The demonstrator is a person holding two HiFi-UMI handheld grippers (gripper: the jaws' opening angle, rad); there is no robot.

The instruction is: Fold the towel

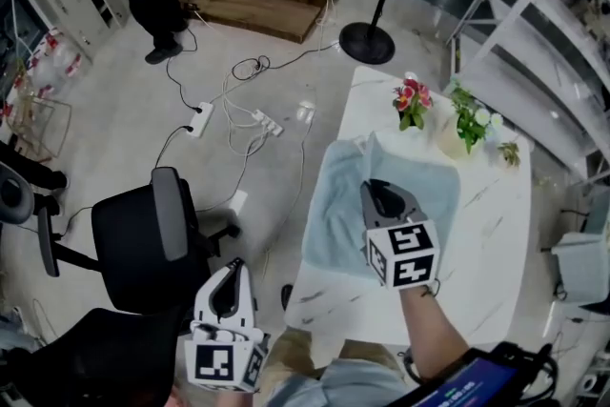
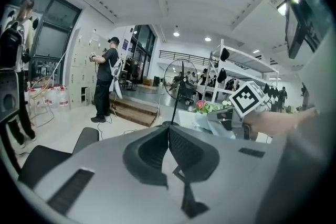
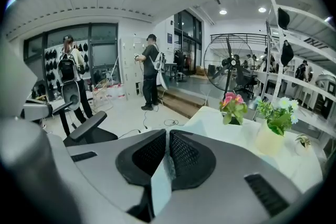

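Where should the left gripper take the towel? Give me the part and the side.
Grip the towel at its near-left corner, coming from the table's left edge. That corner lies at the edge, nearest the left gripper, while the right gripper pinches a fold farther in.

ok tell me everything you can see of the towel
The towel is pale blue and looks soft, like terry cloth. It lies as one rumpled piece on the white marbled table, near its left edge. It is not flat: a fold stands up around the middle, where the right claw is shut on a pinch of cloth, which shows as a pale strip between the jaws in the right gripper view. The rest lies on the tabletop, with nothing else seen on it.
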